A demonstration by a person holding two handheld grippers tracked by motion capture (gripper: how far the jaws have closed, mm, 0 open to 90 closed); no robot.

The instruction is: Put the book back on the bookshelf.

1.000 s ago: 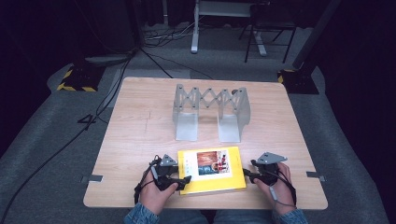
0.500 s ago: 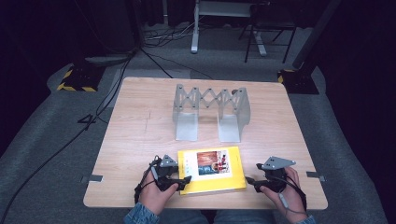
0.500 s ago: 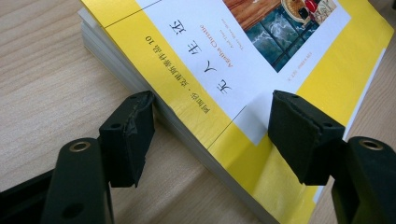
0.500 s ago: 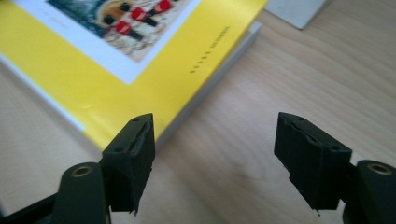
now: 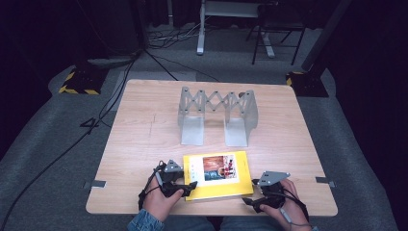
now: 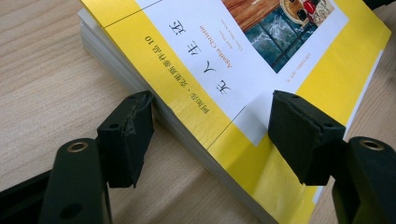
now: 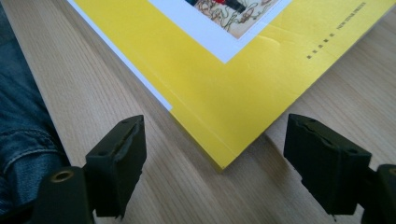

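I am working at the near edge of the light wooden desk (image 5: 144,130), where the yellow paperback book with a white panel and a picture on its cover (image 5: 217,174) is lying flat, closer to the near edge than to the far one and about midway between the desk's left and right edges.

My left gripper (image 5: 184,186) is sitting at the book's near left corner. In the left gripper view its black jaws are standing wide, one pad (image 6: 127,135) beside the page block on the desk and the other pad (image 6: 303,135) over the yellow cover; I cannot tell whether either one is touching the book, and neither is pressing it.

My right gripper (image 5: 248,202) is sitting just off the book's near right corner, close to the desk's near edge. Its jaws have just been opening, and in the right gripper view they are standing apart with the yellow corner (image 7: 223,164) pointing into the gap, the pads clear of it on both sides.

Toward the desk's far edge, the grey metal expanding book rack with a scissor-lattice back (image 5: 216,115) is standing upright, well apart from the book.
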